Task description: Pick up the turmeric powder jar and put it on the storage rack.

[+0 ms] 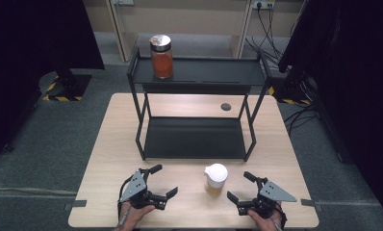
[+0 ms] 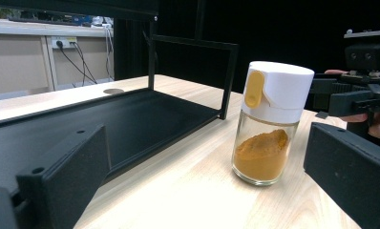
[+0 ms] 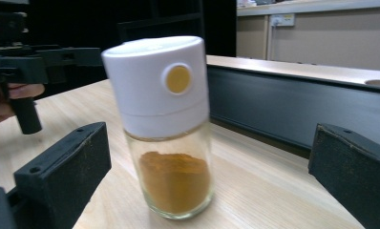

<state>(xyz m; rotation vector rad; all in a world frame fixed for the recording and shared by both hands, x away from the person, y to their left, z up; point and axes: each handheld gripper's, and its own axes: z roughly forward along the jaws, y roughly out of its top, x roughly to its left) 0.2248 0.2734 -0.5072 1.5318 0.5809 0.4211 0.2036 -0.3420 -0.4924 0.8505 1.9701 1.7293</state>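
Observation:
A small glass spice jar (image 1: 216, 178) with a white cap and orange-brown powder stands upright on the wooden table (image 1: 108, 139), in front of a black two-level shelf rack (image 1: 194, 137). The same spice jar (image 2: 270, 124) (image 3: 165, 124) appears close in both gripper views. My left gripper (image 1: 163, 181) rests open to the jar's left with nothing between its jaws. My right gripper (image 1: 240, 186) rests open to the jar's right, also empty. A larger jar (image 1: 161, 56) with a dark lid and orange-red contents stands at the left of the rack's top shelf.
The rack's lower shelf (image 1: 194, 137) is bare. A small round dark hole (image 1: 225, 107) sits in the table behind the rack. Cables and dark stands surround the table on the grey floor. The table's front edge lies just below both hands.

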